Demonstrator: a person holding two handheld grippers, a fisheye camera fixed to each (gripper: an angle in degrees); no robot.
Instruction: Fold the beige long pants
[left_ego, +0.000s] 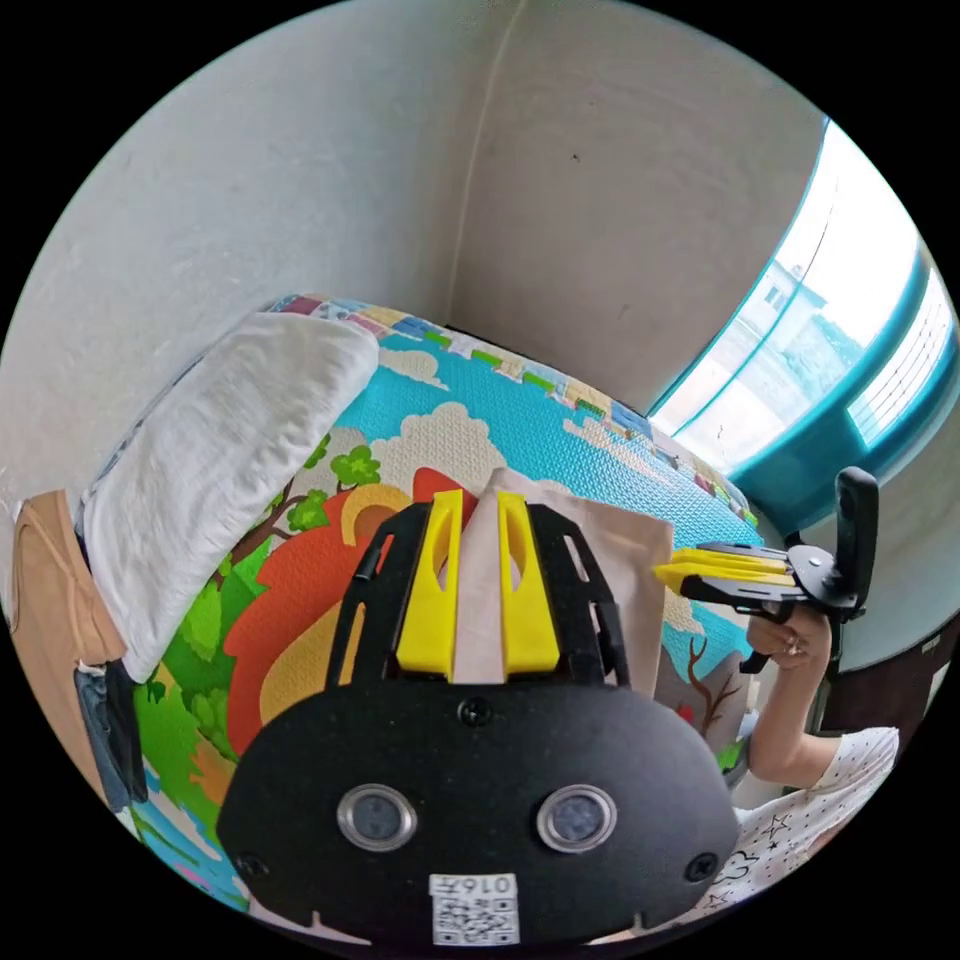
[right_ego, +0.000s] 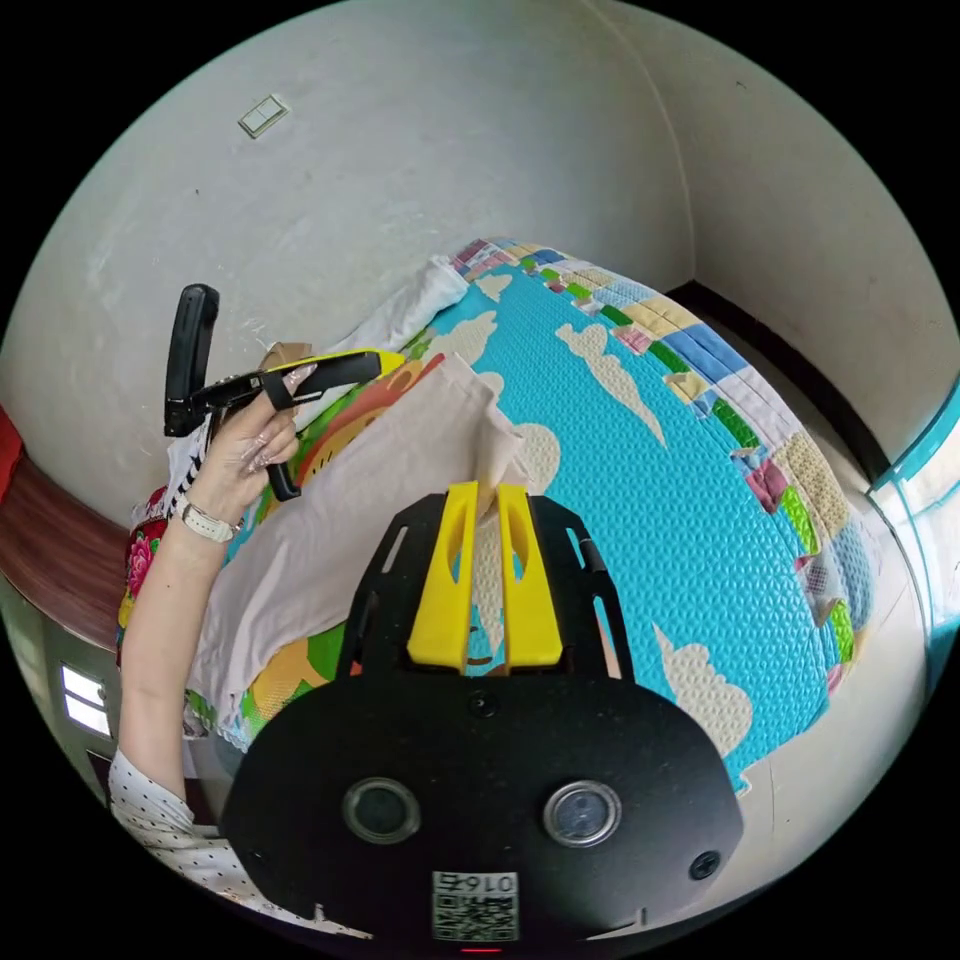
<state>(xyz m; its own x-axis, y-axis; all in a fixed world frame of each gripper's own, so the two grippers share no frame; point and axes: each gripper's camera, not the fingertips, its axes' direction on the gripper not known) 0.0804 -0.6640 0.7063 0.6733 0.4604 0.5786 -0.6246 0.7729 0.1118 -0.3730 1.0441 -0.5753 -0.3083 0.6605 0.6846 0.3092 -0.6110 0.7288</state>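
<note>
Your left gripper (left_ego: 478, 580) fingers pinch the beige long pants (left_ego: 600, 560); your right gripper (right_ego: 486, 570) fingers pinch them too, cloth lifted over the cartoon play mat (right_ego: 640, 480) beside a white pillow (left_ego: 220, 450).

Bed under me has colourful cartoon play mat (left_ego: 560, 440) on top; white pillow (left_ego: 215, 450) at wall side; beige pants (right_ego: 340, 500) draped on mat.

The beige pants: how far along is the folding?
Early on. Both claws already grip the beige pants: the left claw and right claw each pinch an edge, holding the cloth up over the colourful mat. No finished fold shows yet; folding and laying it flat remain.
</note>
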